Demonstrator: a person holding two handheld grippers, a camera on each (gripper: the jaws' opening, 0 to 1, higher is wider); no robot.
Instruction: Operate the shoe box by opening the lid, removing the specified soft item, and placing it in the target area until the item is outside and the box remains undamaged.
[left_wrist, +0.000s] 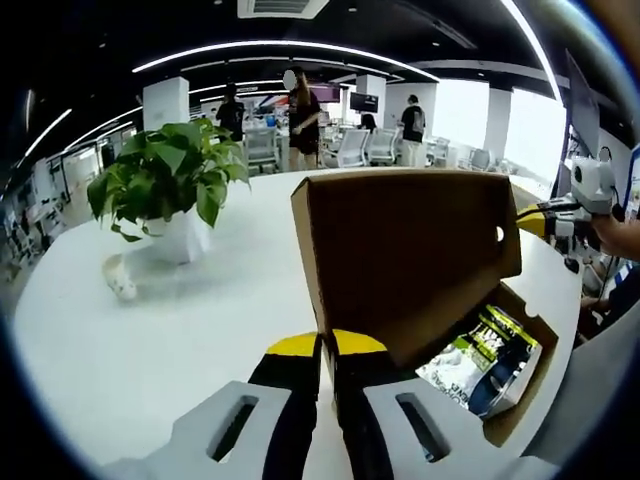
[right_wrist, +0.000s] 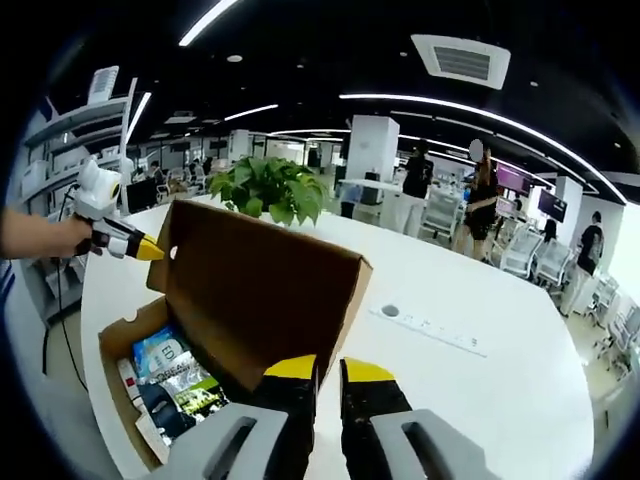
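Opening done: clamping raised lid (left_wrist: 400, 250) with left gripper (left_wrist: 327, 350) and right gripper (right_wrist: 330, 372); soft packets (left_wrist: 485, 360) lying inside shoe box (left_wrist: 520, 415), awaiting removal.

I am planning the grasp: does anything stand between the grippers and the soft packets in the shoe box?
Only the lid. The left gripper and the right gripper each clamp an edge of it, and it stands raised, leaning partly over the packets. Nothing lies on the packets inside the box.

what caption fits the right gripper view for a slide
Right gripper closed on the raised lid of a cardboard shoe box holding soft packets, potted plant behind.
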